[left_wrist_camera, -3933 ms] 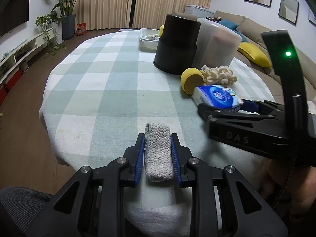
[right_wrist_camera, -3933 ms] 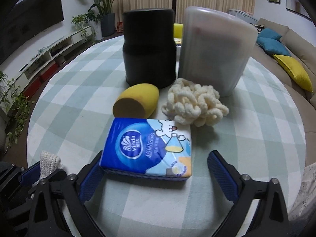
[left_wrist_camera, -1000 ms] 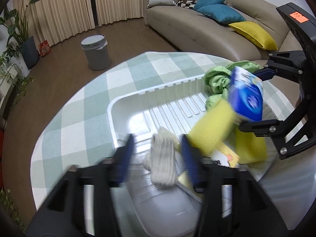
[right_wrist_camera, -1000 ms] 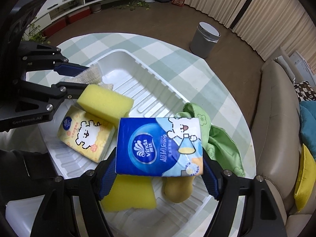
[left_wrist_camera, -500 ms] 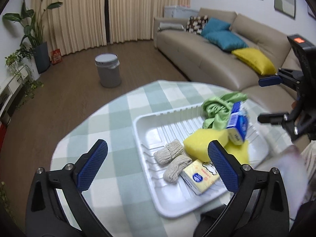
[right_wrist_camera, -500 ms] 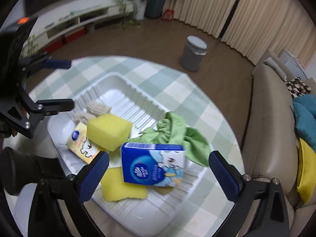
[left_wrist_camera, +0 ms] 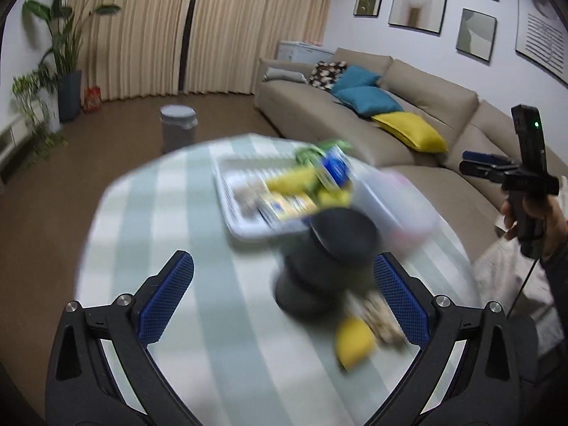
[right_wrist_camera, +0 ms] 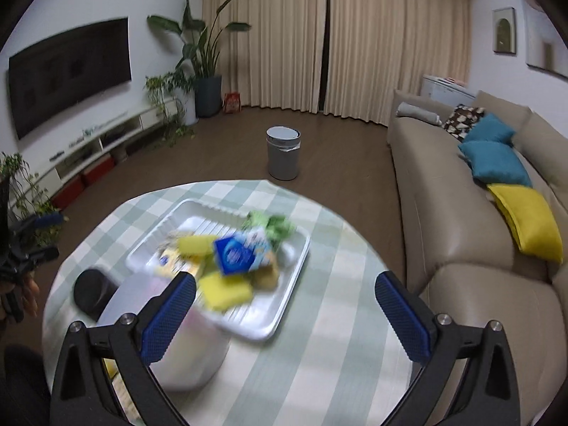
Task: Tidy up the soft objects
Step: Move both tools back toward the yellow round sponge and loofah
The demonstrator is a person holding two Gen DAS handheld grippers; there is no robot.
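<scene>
Both grippers have pulled back from the white ribbed plastic tray (right_wrist_camera: 287, 284), and the blue tissue pack (right_wrist_camera: 236, 254) and grey knitted cloth that they carried a second ago now lie in it. Seen from the left wrist, the left gripper (left_wrist_camera: 284, 294) has its blue-padded fingers (left_wrist_camera: 165, 296) spread wide with nothing between the pads; beyond them, blurred, a black cylindrical container (left_wrist_camera: 319, 266) stands on the green-and-white checked tablecloth (left_wrist_camera: 149, 220), with a yellow sponge (left_wrist_camera: 355, 346) and a cream fluffy bundle (left_wrist_camera: 381, 314) close to the right finger. Farther out the tray is a smear of yellow, blue and green. Seen from the right wrist, the right gripper (right_wrist_camera: 284, 314) is equally wide and empty; a translucent white tub (right_wrist_camera: 184, 348) sits by its left finger, and the tray lies ahead between the fingers, holding yellow sponges (right_wrist_camera: 223, 291), the tissue pack, a yellow packet (right_wrist_camera: 170, 259) and a green cloth (right_wrist_camera: 273, 225).
</scene>
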